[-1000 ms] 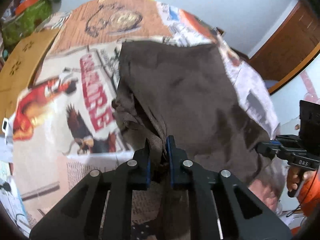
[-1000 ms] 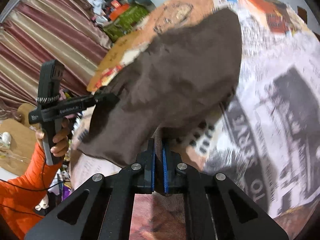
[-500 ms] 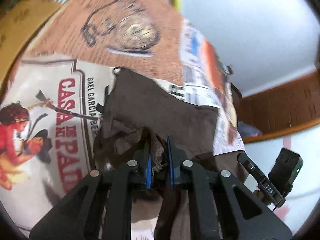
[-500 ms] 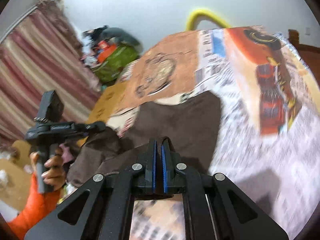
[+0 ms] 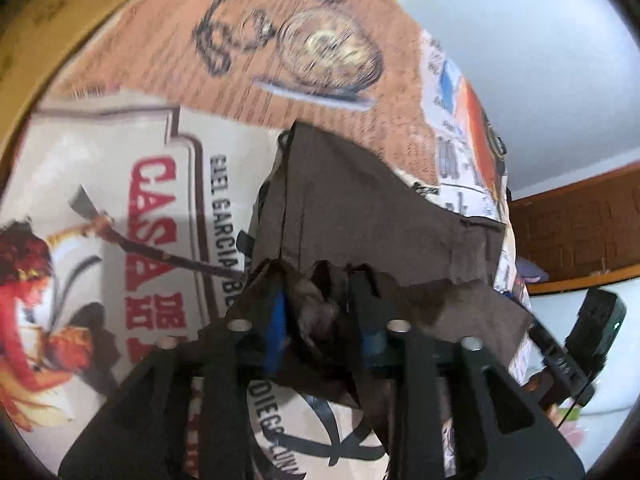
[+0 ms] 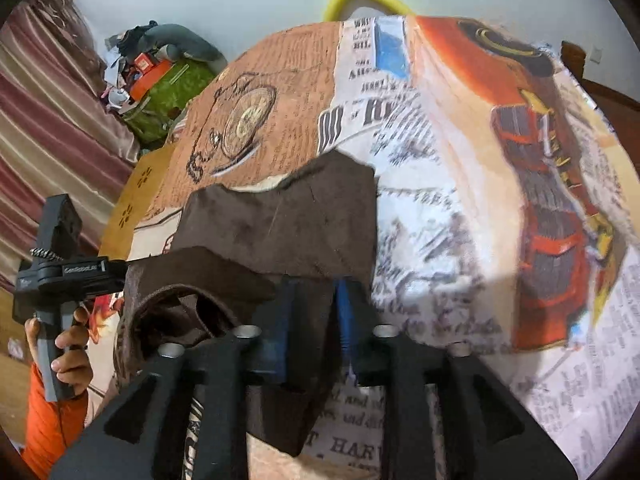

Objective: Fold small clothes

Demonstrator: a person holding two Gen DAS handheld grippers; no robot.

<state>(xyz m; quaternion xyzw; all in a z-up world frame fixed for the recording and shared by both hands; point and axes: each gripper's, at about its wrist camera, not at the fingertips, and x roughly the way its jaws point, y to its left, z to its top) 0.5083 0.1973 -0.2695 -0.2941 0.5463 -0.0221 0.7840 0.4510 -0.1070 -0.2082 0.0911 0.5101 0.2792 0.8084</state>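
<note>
Both the left gripper point(image 5: 320, 312) and right gripper point(image 6: 310, 320) are opening, probably releasing the brown cloth point(image 6: 288, 224) folded on the bedspread point(image 6: 460, 220). Cloth sits between each pair of jaws, seemingly loose.

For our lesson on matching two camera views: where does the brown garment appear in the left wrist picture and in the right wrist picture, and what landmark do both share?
Left wrist view: the brown garment lies centre, running down between the fingers of the left gripper.
Right wrist view: it lies centre-left, its near edge between the fingers of the right gripper.
Shared landmark: the pocket watch drawing on the printed cloth, beyond the garment.
</note>
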